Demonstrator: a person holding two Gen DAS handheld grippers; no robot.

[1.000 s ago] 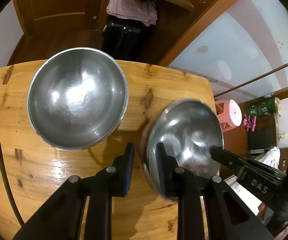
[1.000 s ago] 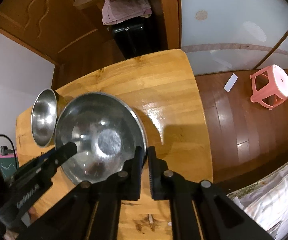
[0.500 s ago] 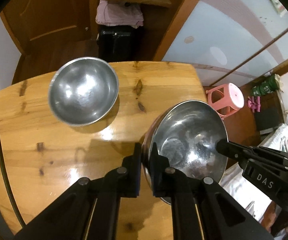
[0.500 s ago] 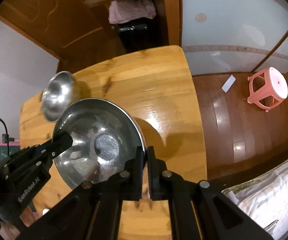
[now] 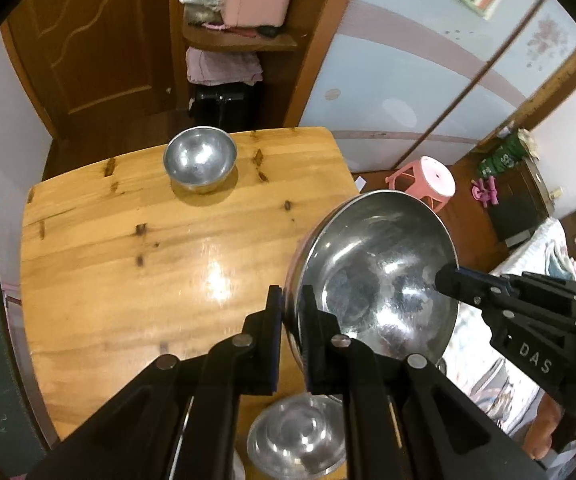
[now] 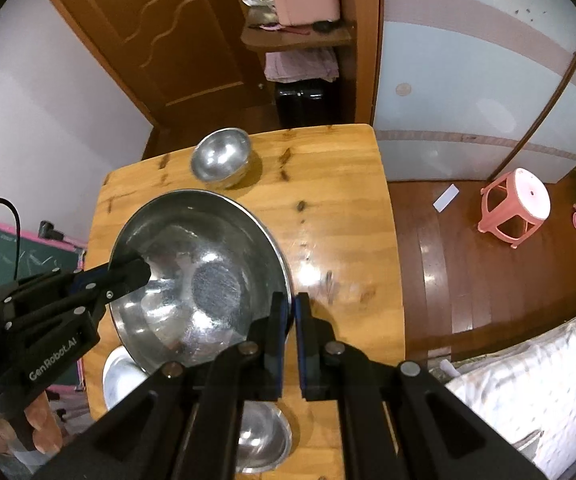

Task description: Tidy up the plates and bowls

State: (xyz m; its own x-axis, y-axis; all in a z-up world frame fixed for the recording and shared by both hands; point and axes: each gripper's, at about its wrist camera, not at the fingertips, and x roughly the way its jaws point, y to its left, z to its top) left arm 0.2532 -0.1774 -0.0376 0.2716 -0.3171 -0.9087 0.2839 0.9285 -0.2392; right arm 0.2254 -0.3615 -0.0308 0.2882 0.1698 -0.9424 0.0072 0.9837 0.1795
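Observation:
A large steel bowl (image 5: 380, 276) (image 6: 199, 276) hangs above the wooden table (image 5: 127, 280) (image 6: 348, 220), held on opposite rims. My left gripper (image 5: 290, 300) is shut on its left rim. My right gripper (image 6: 291, 308) is shut on its right rim. A smaller steel bowl (image 5: 199, 158) (image 6: 220, 158) sits near the table's far edge. Another small steel bowl (image 5: 296, 438) (image 6: 261, 436) sits on the table's near part, below the held bowl. A further steel dish (image 6: 121, 376) shows under the held bowl's left side.
A pink stool (image 5: 424, 178) (image 6: 516, 204) stands on the wooden floor right of the table. A bed with patterned cloth (image 6: 528, 380) lies at the right. A dark cabinet and shelf (image 6: 304, 92) stand behind the table.
Both grippers have risen and pulled back with the large bowl. My left gripper closed on its rim after one second ago. The far small bowl now looks much smaller.

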